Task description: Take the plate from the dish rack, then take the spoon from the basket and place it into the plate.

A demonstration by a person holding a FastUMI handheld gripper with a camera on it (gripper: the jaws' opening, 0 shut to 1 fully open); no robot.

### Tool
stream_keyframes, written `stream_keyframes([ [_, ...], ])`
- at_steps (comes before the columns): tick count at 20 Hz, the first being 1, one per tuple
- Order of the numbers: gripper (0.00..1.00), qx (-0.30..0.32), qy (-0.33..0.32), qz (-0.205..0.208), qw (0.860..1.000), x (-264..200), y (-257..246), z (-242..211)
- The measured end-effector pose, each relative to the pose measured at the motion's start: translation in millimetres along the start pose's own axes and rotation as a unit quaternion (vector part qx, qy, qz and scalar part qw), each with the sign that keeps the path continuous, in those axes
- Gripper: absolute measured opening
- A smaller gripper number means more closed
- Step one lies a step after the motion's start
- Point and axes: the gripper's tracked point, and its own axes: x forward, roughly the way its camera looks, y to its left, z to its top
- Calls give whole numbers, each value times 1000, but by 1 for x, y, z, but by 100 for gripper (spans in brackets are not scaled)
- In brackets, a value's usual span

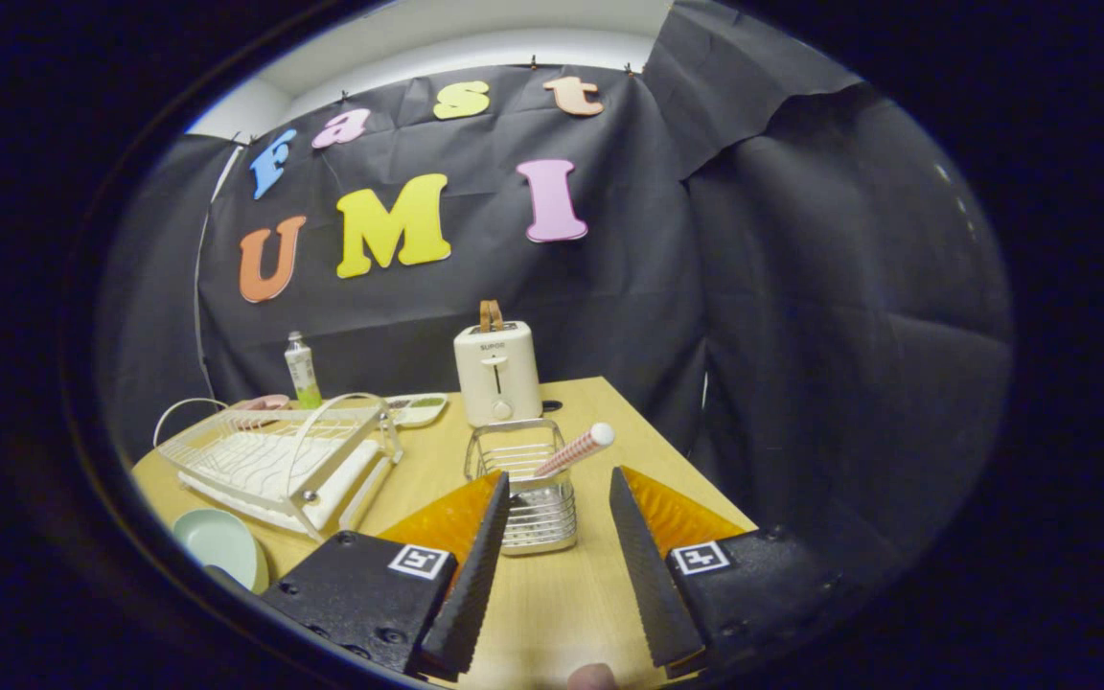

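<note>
The one camera rides on the claw (560, 479) and looks forward along its two fingers, which stand apart with nothing between them. It sits low over the near end of the bench (552, 594), facing the booth's cloth wall. The basket (528, 484) lies close, just ahead of the fingertips; the toaster (497, 372) stands farther back, near the wall.

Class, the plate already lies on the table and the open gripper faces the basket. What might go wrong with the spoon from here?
1. The spoon leans out of the wire basket, handle up; pulled sideways, it may tip the basket.
2. The gripper is open just short of the slim handle, so the fingers may close beside it.
3. The plate lies near the table edge, beside the rack; the spoon may miss it.
</note>
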Motion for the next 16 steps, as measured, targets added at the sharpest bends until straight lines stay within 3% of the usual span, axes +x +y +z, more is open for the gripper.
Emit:
stream_keyframes([
  [10, 66, 13, 12, 36, 999, 39, 6, 10],
  [12, 59, 27, 19, 40, 999, 42, 8, 11],
  [14, 46, 46, 25, 48, 997, 43, 9, 15],
  [15, 34, 55, 28, 52, 997, 44, 10, 16],
  [16, 33, 65, 32, 59, 996, 43, 11, 18],
])
